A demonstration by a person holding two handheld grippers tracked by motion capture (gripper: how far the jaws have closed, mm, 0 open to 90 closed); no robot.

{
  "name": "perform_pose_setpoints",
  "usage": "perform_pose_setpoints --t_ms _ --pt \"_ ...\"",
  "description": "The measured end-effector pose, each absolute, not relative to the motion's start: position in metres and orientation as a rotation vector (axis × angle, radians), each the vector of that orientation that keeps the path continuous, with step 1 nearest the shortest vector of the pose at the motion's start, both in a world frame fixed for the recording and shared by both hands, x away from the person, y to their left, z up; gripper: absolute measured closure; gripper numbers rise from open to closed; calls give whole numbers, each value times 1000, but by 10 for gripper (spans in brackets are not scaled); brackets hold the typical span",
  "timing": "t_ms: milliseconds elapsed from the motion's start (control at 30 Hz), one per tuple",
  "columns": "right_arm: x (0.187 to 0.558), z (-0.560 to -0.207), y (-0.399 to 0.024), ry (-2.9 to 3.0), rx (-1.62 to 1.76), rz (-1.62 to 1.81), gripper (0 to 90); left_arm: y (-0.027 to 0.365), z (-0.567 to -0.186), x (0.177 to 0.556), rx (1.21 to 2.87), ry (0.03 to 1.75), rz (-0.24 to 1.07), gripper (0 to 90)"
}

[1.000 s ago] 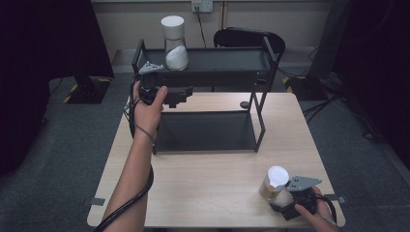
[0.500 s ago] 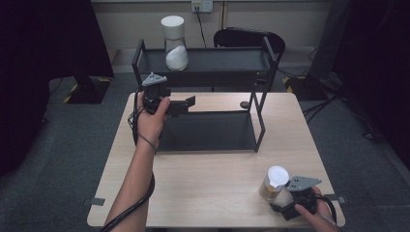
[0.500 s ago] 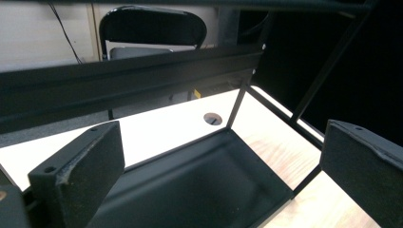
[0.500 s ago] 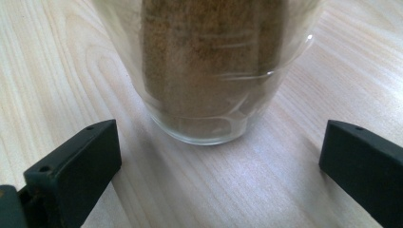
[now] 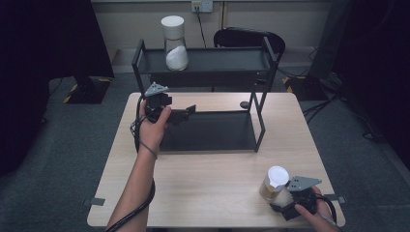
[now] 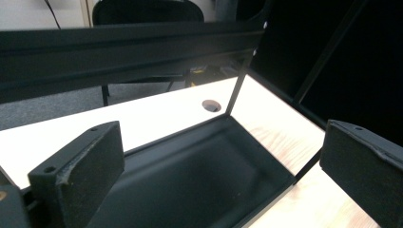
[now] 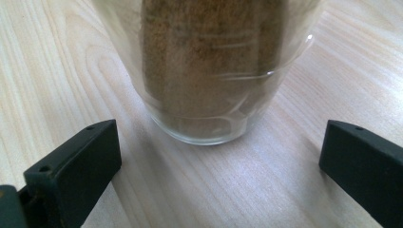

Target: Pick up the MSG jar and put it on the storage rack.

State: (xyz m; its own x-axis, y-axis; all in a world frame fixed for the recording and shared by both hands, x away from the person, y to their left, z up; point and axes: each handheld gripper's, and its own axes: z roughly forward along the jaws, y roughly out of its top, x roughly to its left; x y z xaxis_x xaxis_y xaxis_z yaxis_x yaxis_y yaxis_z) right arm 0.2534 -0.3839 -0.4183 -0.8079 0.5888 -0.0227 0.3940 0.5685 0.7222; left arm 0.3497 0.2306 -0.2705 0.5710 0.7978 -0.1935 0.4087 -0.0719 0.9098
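Note:
A black two-level rack (image 5: 261, 116) stands at the back of the wooden table (image 5: 203, 183). On its top shelf sits a glass jar of white powder (image 5: 175, 44) with a white lid. My left gripper (image 5: 191, 110) is open, held at the rack's left end over the lower tray (image 6: 199, 180), with nothing between its pads (image 6: 78, 171). At the table's front right stands a glass jar of brown powder (image 5: 274, 183) with a white lid. My right gripper (image 5: 280, 205) is open just in front of that jar (image 7: 209, 71), its jaws wide on either side and apart from the glass.
A dark chair (image 5: 251, 38) stands behind the rack. A small round hole (image 5: 244, 104) marks the table near the rack's right rear post. Bare tabletop spreads between the rack and the front edge. Cables trail from both grippers.
My left gripper has moved right and slightly down, from beside the rack's left post to over the lower tray's left end. The right gripper and the brown jar have stayed put.

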Motion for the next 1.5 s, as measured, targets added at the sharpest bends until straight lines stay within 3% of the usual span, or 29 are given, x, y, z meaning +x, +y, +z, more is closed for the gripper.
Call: perform_pose_setpoints --t_ms 1500 --pt "253 -418 -384 2542 814 1074 0 220 -343 338 1794 946 367 5"
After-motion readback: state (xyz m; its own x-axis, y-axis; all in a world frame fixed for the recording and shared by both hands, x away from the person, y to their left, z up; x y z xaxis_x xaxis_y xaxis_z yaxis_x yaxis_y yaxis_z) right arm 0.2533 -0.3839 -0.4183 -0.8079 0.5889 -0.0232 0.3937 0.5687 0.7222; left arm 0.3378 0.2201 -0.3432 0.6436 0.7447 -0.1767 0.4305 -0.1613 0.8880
